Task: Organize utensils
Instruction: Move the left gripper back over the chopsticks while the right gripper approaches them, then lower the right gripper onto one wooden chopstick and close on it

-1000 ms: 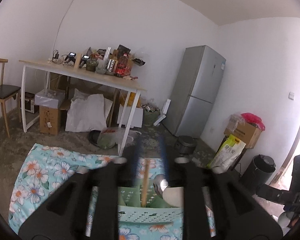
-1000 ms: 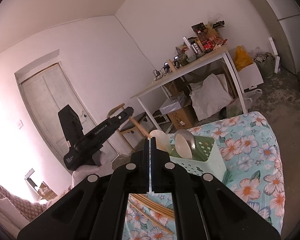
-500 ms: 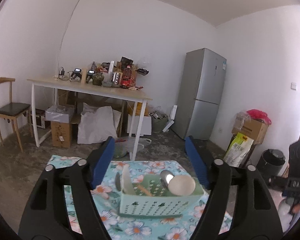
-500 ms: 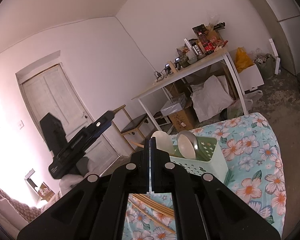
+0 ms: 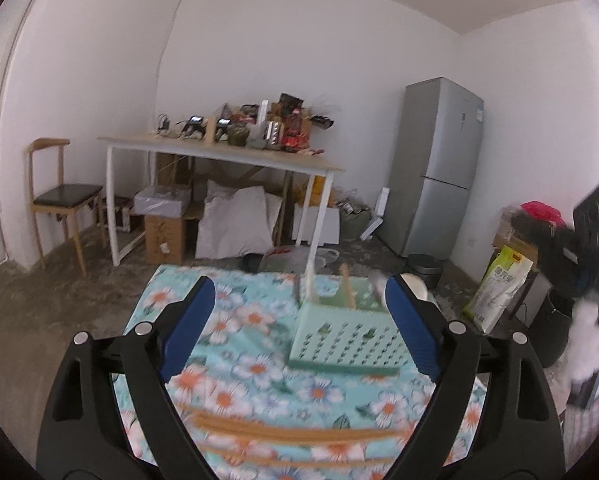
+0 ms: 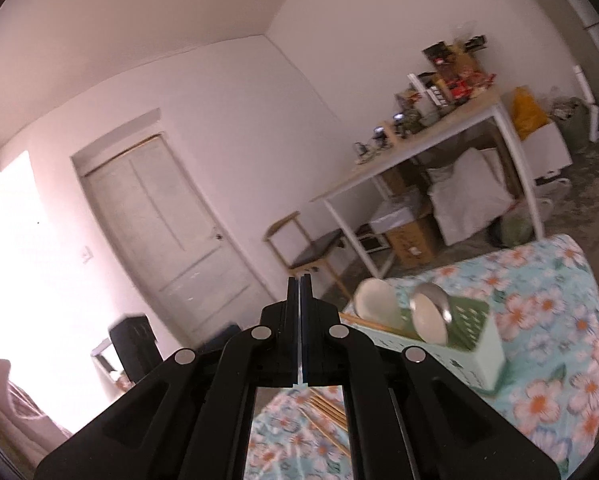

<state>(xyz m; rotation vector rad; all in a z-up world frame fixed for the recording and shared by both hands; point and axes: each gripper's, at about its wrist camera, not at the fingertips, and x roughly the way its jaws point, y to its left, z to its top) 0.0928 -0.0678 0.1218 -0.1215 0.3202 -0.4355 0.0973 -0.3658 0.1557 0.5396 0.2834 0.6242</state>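
Note:
A mint-green utensil basket (image 5: 345, 342) stands on the floral tablecloth (image 5: 235, 320). It holds upright spoons and a wooden chopstick (image 5: 347, 286). In the right wrist view the basket (image 6: 475, 354) shows two spoon bowls (image 6: 429, 318) sticking up. Several wooden chopsticks (image 5: 283, 432) lie loose on the cloth in front of the basket, under my left gripper (image 5: 297, 330), which is open and empty, above the cloth to the basket's left. My right gripper (image 6: 299, 292) is shut with nothing seen between its fingers, held above the chopsticks (image 6: 327, 410).
Behind the cloth stand a white table (image 5: 219, 152) loaded with clutter, a wooden chair (image 5: 59, 196), a grey fridge (image 5: 439, 168), boxes and bags on the floor. A closed door (image 6: 163, 232) is to the left in the right wrist view.
My left gripper has opened, let go of the chopstick into the basket, and pulled back and left. The right gripper has swung left and stays shut.

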